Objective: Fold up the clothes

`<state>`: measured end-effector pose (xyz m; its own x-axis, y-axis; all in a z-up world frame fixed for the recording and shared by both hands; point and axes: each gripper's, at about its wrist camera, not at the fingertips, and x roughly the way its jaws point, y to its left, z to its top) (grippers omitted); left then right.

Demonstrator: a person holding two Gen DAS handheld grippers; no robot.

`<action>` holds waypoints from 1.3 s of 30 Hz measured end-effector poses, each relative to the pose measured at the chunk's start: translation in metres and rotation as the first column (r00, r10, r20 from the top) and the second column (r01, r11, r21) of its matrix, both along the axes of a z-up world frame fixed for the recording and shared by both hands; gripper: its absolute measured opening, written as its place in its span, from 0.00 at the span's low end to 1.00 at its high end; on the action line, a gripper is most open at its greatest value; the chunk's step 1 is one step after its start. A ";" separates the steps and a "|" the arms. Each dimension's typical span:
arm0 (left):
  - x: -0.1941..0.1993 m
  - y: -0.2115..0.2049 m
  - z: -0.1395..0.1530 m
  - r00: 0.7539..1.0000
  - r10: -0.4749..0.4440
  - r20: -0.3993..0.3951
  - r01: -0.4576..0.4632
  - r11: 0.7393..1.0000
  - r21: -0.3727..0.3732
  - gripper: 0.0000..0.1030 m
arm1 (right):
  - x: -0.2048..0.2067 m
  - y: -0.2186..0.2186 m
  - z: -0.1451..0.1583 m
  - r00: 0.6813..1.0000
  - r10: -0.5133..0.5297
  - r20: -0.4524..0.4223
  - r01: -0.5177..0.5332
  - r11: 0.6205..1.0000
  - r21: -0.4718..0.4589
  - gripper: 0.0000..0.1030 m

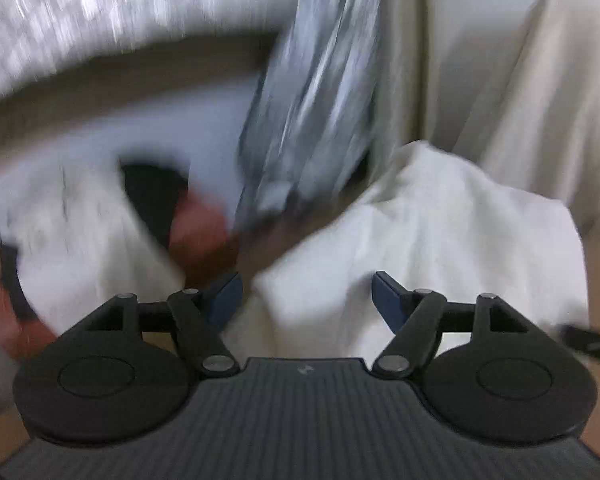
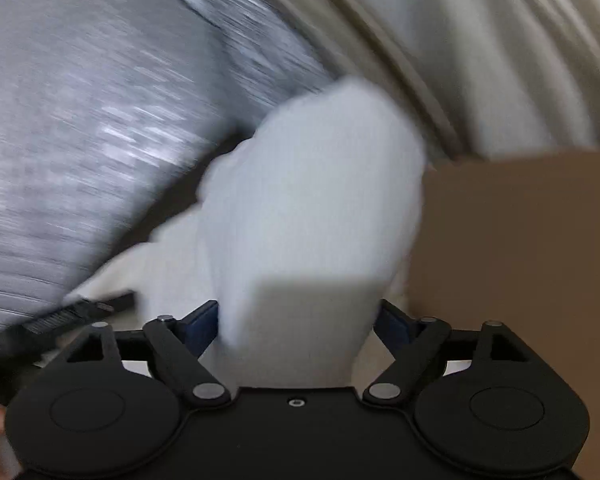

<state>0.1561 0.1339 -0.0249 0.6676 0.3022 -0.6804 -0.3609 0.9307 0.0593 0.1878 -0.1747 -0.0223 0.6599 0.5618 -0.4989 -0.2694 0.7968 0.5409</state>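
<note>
White cloth: a pale garment (image 1: 440, 240) lies bunched just ahead of the left gripper (image 1: 307, 300); in the left wrist view it fills the lower right and the space in front of the fingers.
Same cloth, right view: a folded white piece (image 2: 312, 208) rises straight in front of the right gripper (image 2: 298, 322) and reaches down between its fingers.
Left tool: jaws stand wide, the blue pads (image 1: 226, 300) apart with cloth seen in the gap behind them; the pads do not press on it.
Right tool: jaws stand wide too; the cloth sits between the blue pads (image 2: 202, 328), but whether either pad touches it is hard to tell, and nothing looks pinched.
Grey fabric: a streaked grey material (image 2: 80, 140) covers the left of the right wrist view; a similar grey band (image 1: 312, 92) runs up the middle of the left wrist view. Too blurred to name.
Beige backdrop: cream fabric with folds (image 1: 520, 80) fills the upper right of the left view and also the upper right of the right view (image 2: 500, 40).
Brown surface: a flat brown area (image 2: 520, 280) lies to the right of the white cloth in the right view.
Other garment: a white piece with black and reddish parts (image 1: 172, 216) lies to the left in the left view, smeared by blur.
Black object: a dark ridged bar (image 2: 60, 316) crosses the lower left of the right view, beside the cloth; unclear what it is.
Sharpness: both views are heavily blurred, only the grippers are crisp.
</note>
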 end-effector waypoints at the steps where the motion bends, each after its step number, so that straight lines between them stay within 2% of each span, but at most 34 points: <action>1: 0.009 0.008 -0.023 0.997 0.027 -0.078 -0.029 0.999 -0.016 0.63 | -0.002 -0.001 -0.016 1.000 -0.001 -0.031 0.001 1.000 -0.007 0.82; 2: 0.011 0.020 -0.044 0.990 0.052 -0.132 -0.060 0.996 -0.063 0.59 | -0.006 -0.003 -0.031 0.998 0.002 -0.060 -0.002 1.000 -0.005 0.82; 3: 0.003 0.032 -0.053 0.992 0.064 -0.110 -0.081 0.985 -0.154 0.59 | -0.014 -0.009 -0.041 0.998 0.008 -0.065 -0.005 0.999 0.046 0.82; 4: -0.005 0.044 -0.063 0.993 0.079 -0.090 -0.099 0.965 -0.244 0.59 | -0.024 -0.017 -0.049 0.998 0.015 -0.064 -0.009 0.994 0.105 0.82; 6: -0.020 0.067 -0.081 0.992 0.110 -0.060 -0.125 0.904 -0.409 0.60 | -0.040 -0.035 -0.062 0.996 0.027 -0.088 -0.005 0.972 0.237 0.82; 7: -0.026 0.071 -0.086 0.991 0.113 -0.071 -0.133 0.888 -0.440 0.60 | -0.046 -0.042 -0.065 0.995 0.042 -0.096 -0.013 0.959 0.285 0.82; 9: -0.042 0.072 -0.088 0.988 0.126 -0.094 -0.155 0.875 -0.458 0.60 | -0.054 -0.050 -0.063 0.995 0.052 -0.085 -0.023 0.949 0.315 0.82; 12: -0.080 0.061 -0.076 0.992 0.123 0.001 -0.106 0.862 -0.496 0.61 | -0.053 -0.041 -0.058 0.996 0.040 -0.076 -0.014 0.948 0.319 0.82; 13: -0.093 0.055 -0.069 0.992 0.121 0.041 -0.085 0.863 -0.498 0.62 | -0.055 -0.040 -0.057 0.995 0.045 -0.085 -0.015 0.946 0.323 0.82; 15: -0.118 0.039 -0.053 0.990 0.110 0.091 -0.055 0.881 -0.469 0.62 | -0.065 -0.040 -0.054 0.992 0.064 -0.106 -0.026 0.944 0.328 0.82; 17: -0.137 0.024 -0.042 0.986 0.094 0.136 -0.025 0.898 -0.439 0.62 | -0.082 -0.034 -0.042 0.984 0.126 -0.128 -0.086 0.956 0.280 0.82; 19: -0.137 0.015 -0.037 0.985 0.077 0.154 0.002 0.888 -0.460 0.62 | -0.098 -0.028 -0.030 0.970 0.188 -0.152 -0.150 0.962 0.230 0.82; 20: -0.133 0.011 -0.035 0.986 0.070 0.152 0.011 0.877 -0.480 0.62 | -0.104 -0.024 -0.022 0.958 0.234 -0.167 -0.207 0.964 0.164 0.82; 21: -0.130 0.008 -0.034 0.987 0.062 0.149 0.021 0.866 -0.499 0.62 | -0.110 -0.018 -0.010 0.943 0.280 -0.181 -0.274 0.960 0.055 0.82; 23: -0.123 0.000 -0.031 0.989 0.035 0.141 0.045 0.848 -0.528 0.62 | -0.123 -0.015 0.019 0.931 0.296 -0.213 -0.328 0.935 -0.137 0.82; 25: -0.121 -0.007 -0.033 0.989 0.035 0.142 0.043 0.858 -0.512 0.62 | -0.130 -0.019 0.051 0.912 0.305 -0.275 -0.368 0.904 -0.219 0.82; 28: -0.126 -0.017 -0.040 0.982 -0.019 0.186 0.099 0.896 -0.432 0.61 | -0.132 -0.017 0.094 0.886 0.329 -0.326 -0.431 0.842 -0.323 0.82; 30: -0.129 -0.021 -0.050 0.978 -0.065 0.198 0.136 0.917 -0.375 0.62 | -0.131 -0.015 0.103 0.889 0.307 -0.341 -0.427 0.826 -0.369 0.82; 31: -0.129 -0.019 -0.054 0.978 -0.066 0.198 0.141 0.909 -0.391 0.62 | -0.128 -0.014 0.101 0.887 0.301 -0.350 -0.426 0.826 -0.370 0.82; 33: -0.126 -0.011 -0.062 0.976 -0.063 0.208 0.156 0.872 -0.464 0.62 | -0.122 -0.011 0.092 0.886 0.301 -0.353 -0.425 0.830 -0.360 0.82; 37: -0.120 0.000 -0.075 0.973 -0.070 0.219 0.187 0.793 -0.580 0.62 | -0.087 0.007 0.058 0.896 0.309 -0.319 -0.396 0.881 -0.258 0.82; 39: -0.120 -0.001 -0.077 0.973 -0.086 0.214 0.196 0.799 -0.569 0.62 | -0.060 0.014 0.039 0.902 0.303 -0.309 -0.373 0.906 -0.200 0.82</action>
<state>0.0365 0.1326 -0.1024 0.7919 -0.2209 -0.5693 -0.1761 0.8100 -0.5594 0.1282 -0.1605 0.0172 0.2764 0.5616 -0.7799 -0.4212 0.8002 0.4270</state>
